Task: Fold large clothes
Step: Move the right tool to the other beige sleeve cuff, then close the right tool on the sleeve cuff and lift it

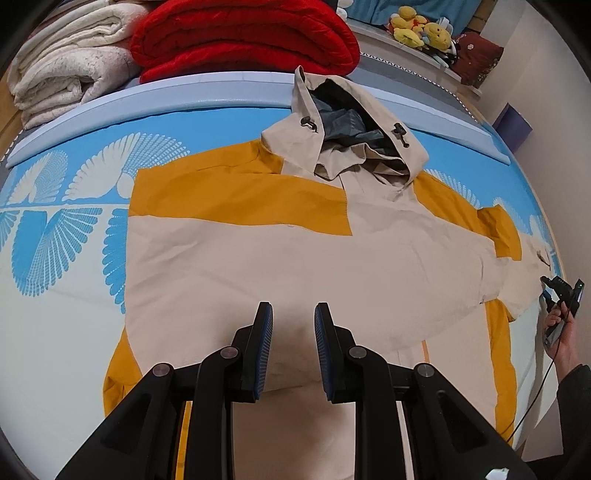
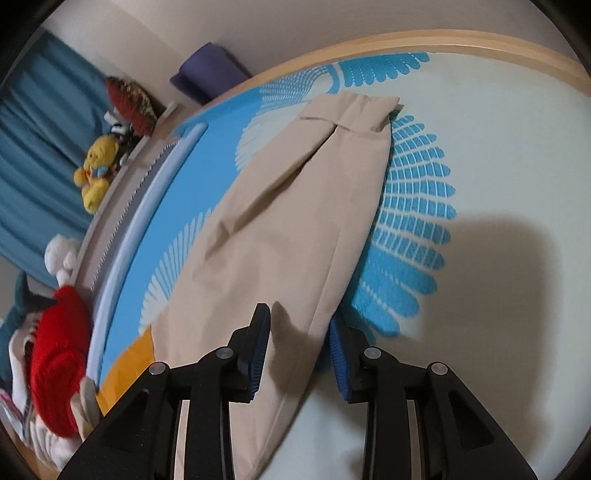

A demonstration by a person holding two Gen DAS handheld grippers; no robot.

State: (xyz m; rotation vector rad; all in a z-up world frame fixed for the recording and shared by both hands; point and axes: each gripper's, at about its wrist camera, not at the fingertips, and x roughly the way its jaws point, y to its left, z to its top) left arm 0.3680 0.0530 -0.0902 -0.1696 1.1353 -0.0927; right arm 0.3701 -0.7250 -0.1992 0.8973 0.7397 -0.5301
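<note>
Jacket: lying flat on the bed, big, soft, probably light and slippery.
Sleeve: stretching sideways; best gripped near the cuff.
Left gripper: jaws parted, hovering, pinching nothing.
Right gripper: jaws spread, straddling the sleeve.

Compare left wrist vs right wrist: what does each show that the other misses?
Left wrist only: the beige-and-mustard hooded jacket's hood, its folded-in left side, the cream folded blanket. Right wrist only: the beige sleeve's cuff end, the wooden bed edge. Both: the sleeve, the blue-and-white patterned bedsheet, the red folded blanket, the yellow plush toys.
</note>
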